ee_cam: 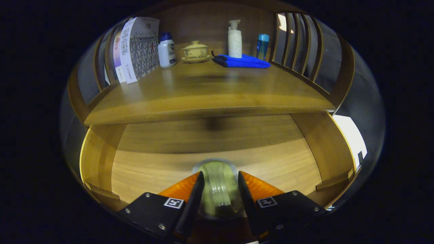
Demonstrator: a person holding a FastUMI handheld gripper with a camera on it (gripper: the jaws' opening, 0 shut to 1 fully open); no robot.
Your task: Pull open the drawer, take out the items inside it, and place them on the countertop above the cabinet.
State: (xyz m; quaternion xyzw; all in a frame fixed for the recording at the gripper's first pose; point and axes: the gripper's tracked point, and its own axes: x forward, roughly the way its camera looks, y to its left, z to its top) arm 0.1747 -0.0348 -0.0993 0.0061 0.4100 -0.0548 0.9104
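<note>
A pale green, translucent bottle (pixel 218 189) is gripped between the two fingers of the gripper (pixel 221 183), which are closed in against its sides, one finger pressed on each flank. The bottle is held over the open drawer (pixel 142 162), whose wooden floor is seen beyond the fingertips and to either side. Above the drawer, the countertop (pixel 203 95) is spread across the scene. At its far left, books (pixel 137 47) are stood upright, with a white bottle with a blue cap (pixel 166 51) just beside them. A lidded ceramic cup on a saucer (pixel 196 51) is set near the middle. Further right, a white pump bottle (pixel 234 39) is stood on a folded blue cloth (pixel 242 61), and a blue container (pixel 262 45) is placed at its right.
</note>
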